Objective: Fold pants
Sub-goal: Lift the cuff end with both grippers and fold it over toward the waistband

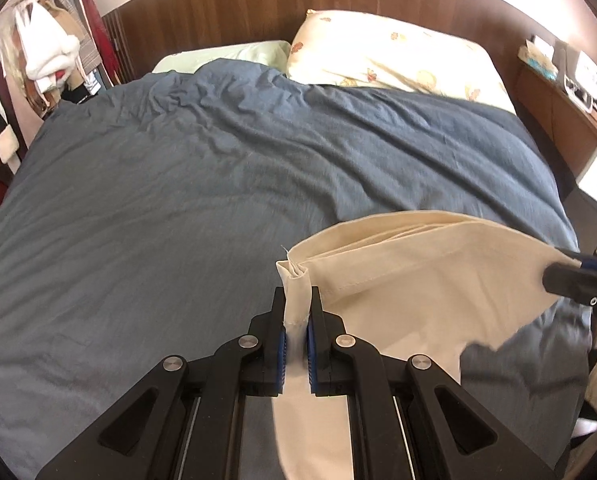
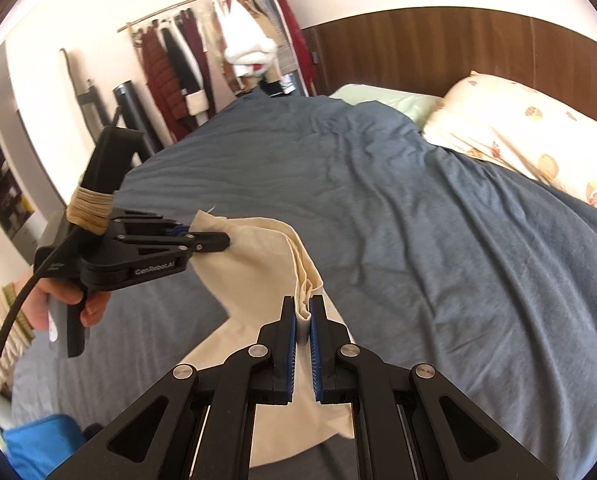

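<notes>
Cream pants [image 1: 410, 280] hang stretched between both grippers above the blue duvet [image 1: 178, 184]: left gripper [image 1: 297, 300] and right gripper [image 2: 303, 308] each clamp a hem corner.

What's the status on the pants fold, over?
Left gripper and right gripper both shut on cream pants. Pants lifted over blue duvet. Nothing in the way.

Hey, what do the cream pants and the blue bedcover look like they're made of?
The cream pants, pinched by the left gripper and the right gripper, look like light woven cotton, matte: crisp layered folds and a stitched hem. The blue bedcover looks like soft matte cotton or a blend, going by its fine wrinkles; the exact fibre cannot be told.
</notes>
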Demonstrator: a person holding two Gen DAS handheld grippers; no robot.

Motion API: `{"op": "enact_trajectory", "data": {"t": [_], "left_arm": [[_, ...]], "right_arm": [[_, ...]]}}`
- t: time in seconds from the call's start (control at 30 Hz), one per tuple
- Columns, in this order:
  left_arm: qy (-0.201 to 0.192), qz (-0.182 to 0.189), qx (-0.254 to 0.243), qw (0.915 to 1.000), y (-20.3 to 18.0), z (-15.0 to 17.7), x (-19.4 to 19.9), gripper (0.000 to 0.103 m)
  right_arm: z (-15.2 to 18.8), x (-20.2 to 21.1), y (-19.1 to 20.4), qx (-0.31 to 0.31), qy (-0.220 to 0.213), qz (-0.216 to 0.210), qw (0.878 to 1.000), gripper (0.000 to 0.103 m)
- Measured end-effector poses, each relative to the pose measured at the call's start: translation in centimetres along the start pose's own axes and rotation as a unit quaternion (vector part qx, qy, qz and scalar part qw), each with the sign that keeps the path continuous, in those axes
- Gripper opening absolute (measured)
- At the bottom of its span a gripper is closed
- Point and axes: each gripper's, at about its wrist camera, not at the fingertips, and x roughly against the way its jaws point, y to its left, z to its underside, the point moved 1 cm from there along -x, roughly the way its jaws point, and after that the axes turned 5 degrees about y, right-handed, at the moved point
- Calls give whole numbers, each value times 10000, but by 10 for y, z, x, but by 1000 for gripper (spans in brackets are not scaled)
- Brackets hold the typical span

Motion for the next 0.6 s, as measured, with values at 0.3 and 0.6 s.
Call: {"op": "enact_trajectory", "data": {"t": [0.3,0.6], "left_arm": [[278,-214,-548,9979,-9,54,14,10],[599,-701,-1087,9898,-29,118,12,10]], "right_arm": [[37,12,56,977,183,-172,9949,7],[87,16,98,1825,718,-494,9793,7]]}}
